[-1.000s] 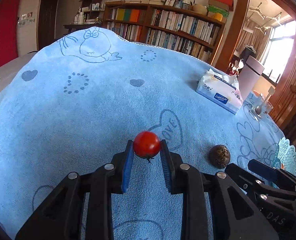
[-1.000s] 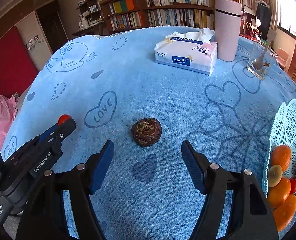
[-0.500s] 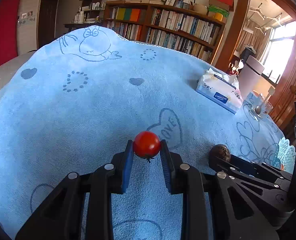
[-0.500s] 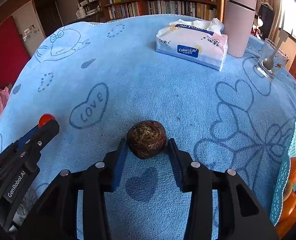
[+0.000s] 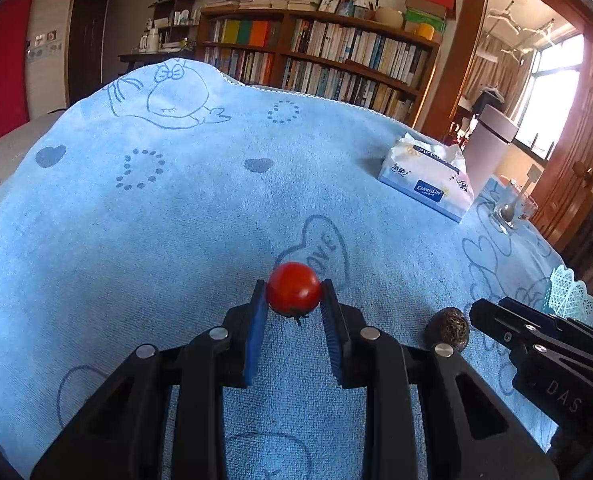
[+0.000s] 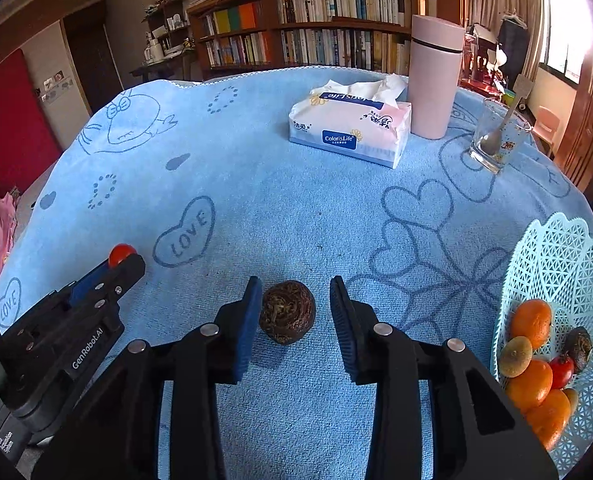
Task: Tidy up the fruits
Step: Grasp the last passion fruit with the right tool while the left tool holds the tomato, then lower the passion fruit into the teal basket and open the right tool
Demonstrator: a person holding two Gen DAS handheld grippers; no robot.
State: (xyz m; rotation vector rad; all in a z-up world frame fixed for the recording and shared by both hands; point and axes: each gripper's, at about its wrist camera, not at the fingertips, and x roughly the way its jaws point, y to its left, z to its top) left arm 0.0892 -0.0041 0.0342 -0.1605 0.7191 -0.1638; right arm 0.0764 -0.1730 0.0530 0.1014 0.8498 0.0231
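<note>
My left gripper [image 5: 294,300] is shut on a small red tomato [image 5: 294,288] and holds it just above the blue towel. It also shows in the right wrist view [image 6: 122,258], at the left. My right gripper [image 6: 294,304] is partly open around a dark brown wrinkled fruit [image 6: 287,312] that sits on the towel; the left pad is close to it, the right pad stands apart. The fruit also shows in the left wrist view [image 5: 446,327], beside the right gripper's fingers [image 5: 492,314]. A pale blue lattice basket [image 6: 568,256] at the right holds oranges [image 6: 532,322], a kiwi and other fruit.
A tissue pack [image 6: 350,128], a pink tumbler [image 6: 434,76] and a glass with a spoon [image 6: 496,140] stand at the far side of the table. A bookshelf stands behind. The towel [image 6: 296,208] covers the whole table.
My right gripper closed in around the brown fruit, then its jaws opened a little; the fruit stays on the towel. My left gripper still holds the tomato in about the same place.
</note>
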